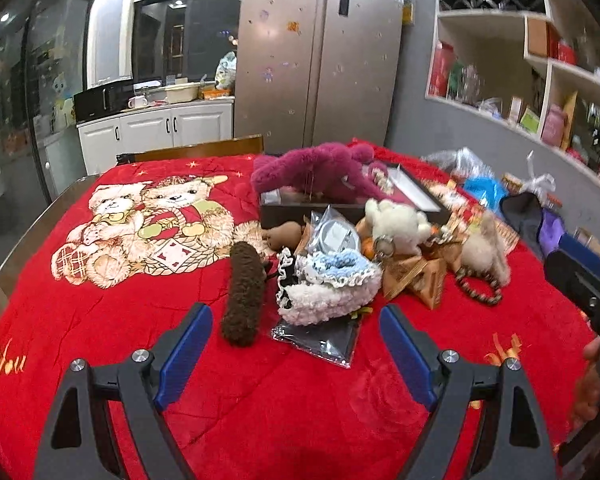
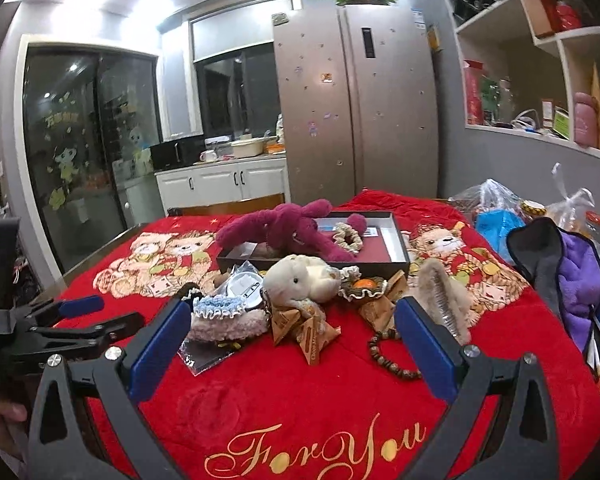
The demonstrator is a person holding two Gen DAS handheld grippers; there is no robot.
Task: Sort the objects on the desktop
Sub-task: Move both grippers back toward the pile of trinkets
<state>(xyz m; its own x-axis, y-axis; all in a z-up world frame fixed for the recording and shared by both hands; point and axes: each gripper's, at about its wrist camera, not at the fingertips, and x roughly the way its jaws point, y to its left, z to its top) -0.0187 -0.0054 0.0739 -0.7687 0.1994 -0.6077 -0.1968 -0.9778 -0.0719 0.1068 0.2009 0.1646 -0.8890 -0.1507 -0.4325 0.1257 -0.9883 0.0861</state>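
Two hand-held grippers hang over a worktop draped in a red blanket (image 2: 300,400). At the bottom of each wrist view, the left gripper (image 1: 296,344) and right gripper (image 2: 292,336) stand with blue-padded fingers spread wide, grasping nothing. Mid-frame lies the clutter: a brown fuzzy roll (image 1: 242,294), a frilly knitted piece (image 1: 328,284), a cream plush rabbit (image 2: 300,280), folded paper packets (image 2: 304,330) and a bead bracelet (image 2: 392,354). Beyond, a magenta plush toy (image 2: 288,226) sprawls across a dark open box (image 2: 396,258). A refrigerator (image 2: 356,100) stands behind.
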